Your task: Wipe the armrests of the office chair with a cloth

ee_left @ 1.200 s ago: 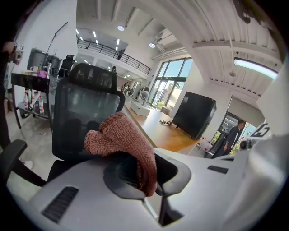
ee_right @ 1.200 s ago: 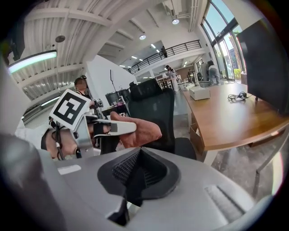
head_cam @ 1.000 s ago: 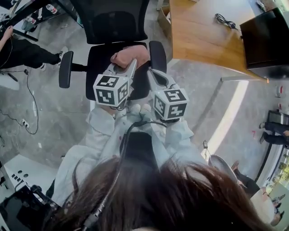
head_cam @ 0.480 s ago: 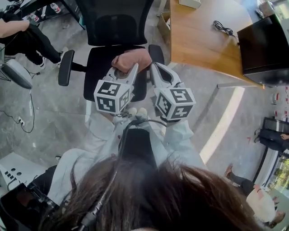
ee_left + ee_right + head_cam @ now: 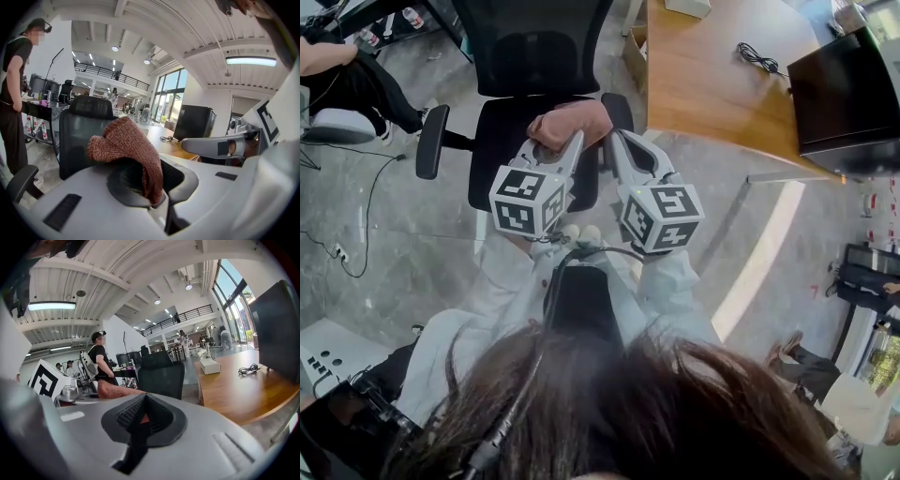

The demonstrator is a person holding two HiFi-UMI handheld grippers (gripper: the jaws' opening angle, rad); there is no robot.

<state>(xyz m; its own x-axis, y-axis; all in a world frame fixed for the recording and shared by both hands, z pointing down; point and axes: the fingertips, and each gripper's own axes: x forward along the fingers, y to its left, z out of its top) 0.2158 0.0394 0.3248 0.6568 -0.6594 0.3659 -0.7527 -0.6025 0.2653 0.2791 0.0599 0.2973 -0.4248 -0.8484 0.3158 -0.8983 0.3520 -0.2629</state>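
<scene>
Cloth [image 5: 569, 123], single, is pinched in the left tongs [image 5: 555, 143]; right tongs [image 5: 620, 142] closed, empty, near two armrests [image 5: 431, 142].

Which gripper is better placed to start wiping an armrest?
Left. The left gripper is shut on the cloth above the chair seat; the right gripper is shut with no cloth.

1. Holds both arms bent forward, white sleeves [image 5: 511, 281] close together in front of the body.
2. Points the left gripper [image 5: 555, 142] away from the body, marker cube nearest the sleeves.
3. Pinches a reddish-brown cloth [image 5: 570, 120] between the left fingers [image 5: 119, 185], with folds bulging above them.
4. Carries the right gripper [image 5: 621, 145] just beside the left, roughly parallel, angled slightly outward.
5. Presses the right fingers [image 5: 125, 419] together.
</scene>
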